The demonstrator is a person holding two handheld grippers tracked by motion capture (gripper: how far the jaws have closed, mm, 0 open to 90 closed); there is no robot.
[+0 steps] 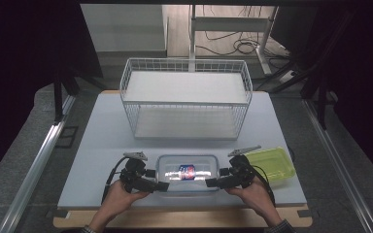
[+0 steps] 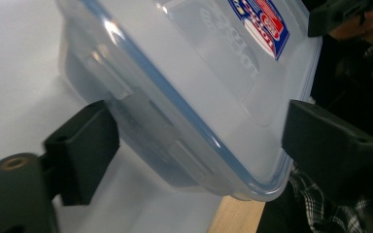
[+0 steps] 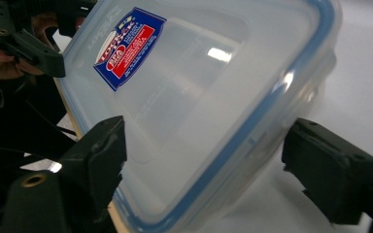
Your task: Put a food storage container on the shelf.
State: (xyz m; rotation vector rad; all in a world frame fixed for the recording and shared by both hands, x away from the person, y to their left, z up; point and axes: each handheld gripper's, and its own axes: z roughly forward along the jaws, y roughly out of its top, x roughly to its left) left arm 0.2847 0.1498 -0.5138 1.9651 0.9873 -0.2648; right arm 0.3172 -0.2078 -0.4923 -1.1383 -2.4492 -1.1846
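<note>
A clear plastic container (image 1: 188, 172) with a blue-sealed lid and a red-and-blue sticker (image 1: 186, 171) sits near the table's front edge. My left gripper (image 1: 162, 186) is at its left end and my right gripper (image 1: 210, 183) at its right end, both pointing inward. In the left gripper view, the container's (image 2: 199, 73) corner lies between the left gripper's (image 2: 199, 121) spread jaws. In the right gripper view, the right gripper (image 3: 206, 136) straddles the container's (image 3: 199, 97) edge, with a thin gap at one jaw. I see no firm pinch on either side.
A white wire rack (image 1: 185, 97) with two shelves stands at the back of the grey table (image 1: 102, 145). A yellow-green tub (image 1: 271, 163) lies just right of my right gripper. The table's wooden front edge (image 1: 184, 218) runs close behind the container.
</note>
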